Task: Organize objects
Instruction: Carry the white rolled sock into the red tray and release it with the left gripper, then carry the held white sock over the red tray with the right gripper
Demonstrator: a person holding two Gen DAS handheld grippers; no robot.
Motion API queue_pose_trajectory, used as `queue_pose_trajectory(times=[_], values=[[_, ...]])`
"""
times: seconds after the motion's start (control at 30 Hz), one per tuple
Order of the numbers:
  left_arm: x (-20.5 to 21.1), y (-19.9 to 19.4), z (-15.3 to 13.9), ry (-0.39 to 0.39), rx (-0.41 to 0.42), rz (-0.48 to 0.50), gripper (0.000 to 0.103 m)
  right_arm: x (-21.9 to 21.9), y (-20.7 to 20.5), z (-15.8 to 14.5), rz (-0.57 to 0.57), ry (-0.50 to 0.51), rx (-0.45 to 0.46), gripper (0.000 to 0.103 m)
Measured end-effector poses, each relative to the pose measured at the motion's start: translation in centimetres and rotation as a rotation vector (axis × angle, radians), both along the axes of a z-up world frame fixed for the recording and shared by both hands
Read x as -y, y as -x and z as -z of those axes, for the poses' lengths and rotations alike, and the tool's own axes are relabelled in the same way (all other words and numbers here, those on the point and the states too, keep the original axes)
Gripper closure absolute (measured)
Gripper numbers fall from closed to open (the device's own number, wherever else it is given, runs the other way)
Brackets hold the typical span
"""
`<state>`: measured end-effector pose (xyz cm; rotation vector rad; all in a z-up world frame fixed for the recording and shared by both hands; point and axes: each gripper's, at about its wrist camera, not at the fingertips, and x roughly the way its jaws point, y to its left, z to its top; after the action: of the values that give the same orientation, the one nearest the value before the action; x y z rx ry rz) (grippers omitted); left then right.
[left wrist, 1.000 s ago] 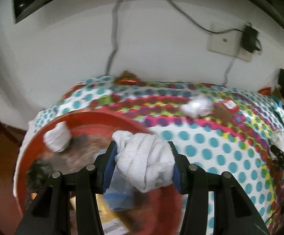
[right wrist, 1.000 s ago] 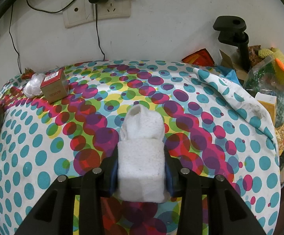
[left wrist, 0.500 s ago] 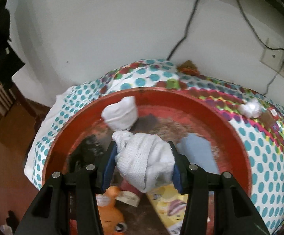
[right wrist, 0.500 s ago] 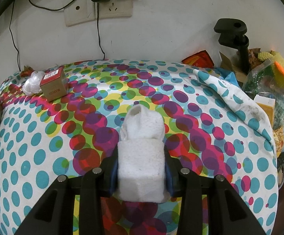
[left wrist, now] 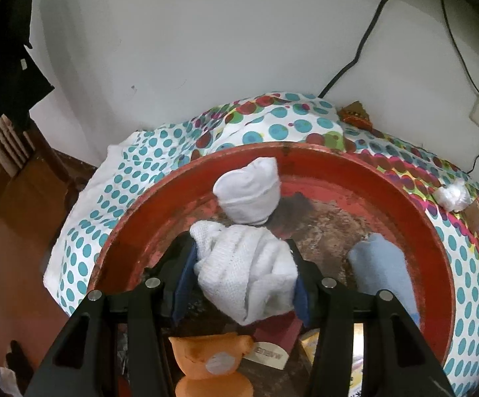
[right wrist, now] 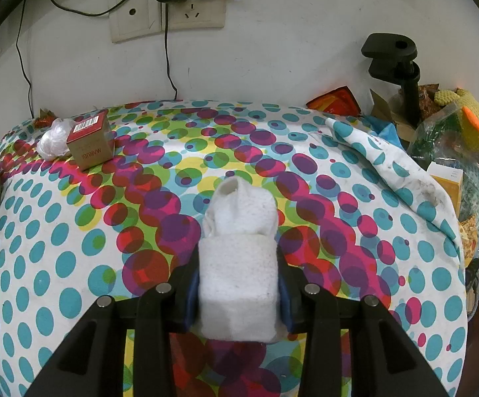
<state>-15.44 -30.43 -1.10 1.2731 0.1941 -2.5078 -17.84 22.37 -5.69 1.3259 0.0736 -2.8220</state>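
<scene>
- Your left gripper (left wrist: 244,279) is pinched on a bundle of white knitted cloth (left wrist: 246,273), held above the inside of the red basin (left wrist: 438,248), toward its left half.
- Your right gripper (right wrist: 238,289) is clamped on a folded white cloth (right wrist: 239,264), poised over the spotted tablecloth (right wrist: 74,264) well to the right of the basin, whose rim barely shows at that view's left edge.
- Inside the basin: a rolled white sock (left wrist: 249,195) just beyond the held bundle, a pale blue cloth (left wrist: 381,271) toward the right wall, an orange toy (left wrist: 213,367) and a small printed box (left wrist: 269,347) at the near side.
- Outside it, to the right by the wall: a brown carton (right wrist: 89,145) touching a wad of clear plastic (right wrist: 52,142).
- Judged step: dropping the left bundle into the basin, with the right cloth likely to follow.
- Risk: the bundle hangs loose below your left jaws; letting go unevenly could snag a fold on a blue pad, leaving the cloth dangling or unrolled.
- Risk: release too near the left wall and it may drape over the rim.
- Risk: carrying the right cloth across could knock the carton, if you pass low.
</scene>
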Motion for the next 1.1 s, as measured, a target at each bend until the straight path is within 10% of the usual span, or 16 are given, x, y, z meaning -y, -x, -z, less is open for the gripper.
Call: queue_pose_trajectory(times=[1.1], values=[[-2.8,-9.9,-2.4,0.018,-0.136,0.044,0.005,-0.3,0.3,0.1,-0.006,-0.038,0.002,0.064]])
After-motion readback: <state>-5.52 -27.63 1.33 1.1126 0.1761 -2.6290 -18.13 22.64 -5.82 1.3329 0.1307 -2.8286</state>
